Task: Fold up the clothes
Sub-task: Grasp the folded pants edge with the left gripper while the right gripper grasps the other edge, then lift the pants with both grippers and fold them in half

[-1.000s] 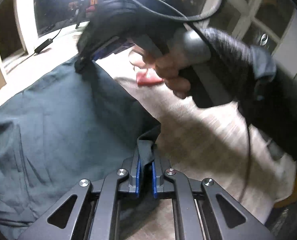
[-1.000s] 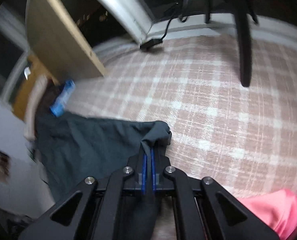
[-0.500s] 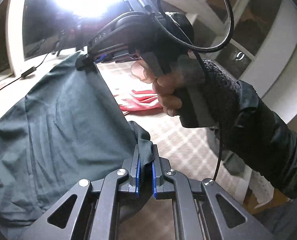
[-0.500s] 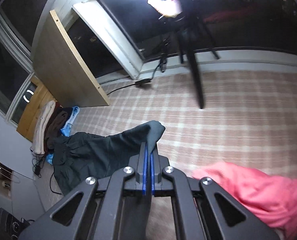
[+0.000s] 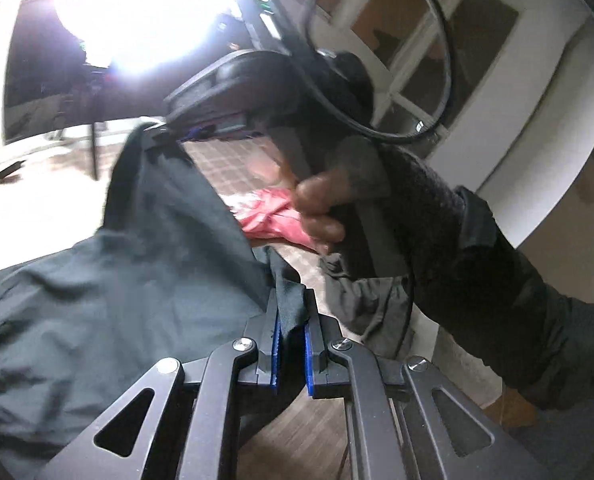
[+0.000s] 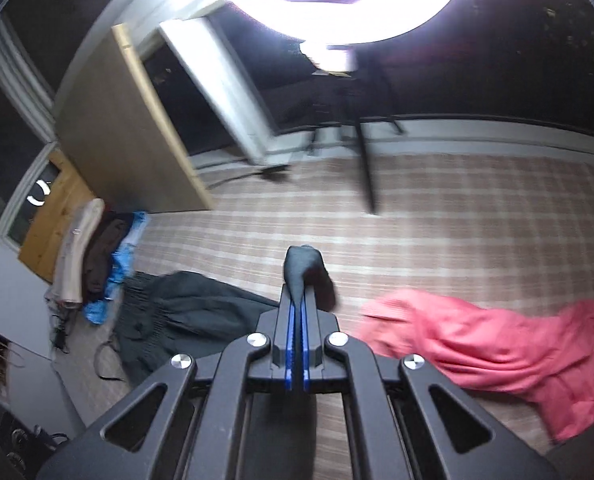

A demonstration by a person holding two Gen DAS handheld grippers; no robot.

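Plaid floor (image 6: 437,216) far across. Dark garment (image 5: 97,300) lifted off it, stretched between both claws. Pink garment (image 6: 489,344) heaped right, near. Left claw (image 5: 291,344) pinching one dark corner; right claw (image 6: 297,344) pressed on another.

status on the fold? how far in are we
Early. Done: both tools are clamped on the dark green garment, left tool and right tool each pinching an edge. In hand: the garment is lifted, hanging between them with its elastic waist end down on the plaid-covered surface; no fold is visible. Left: all its folds, and the pink garment, which lies crumpled.
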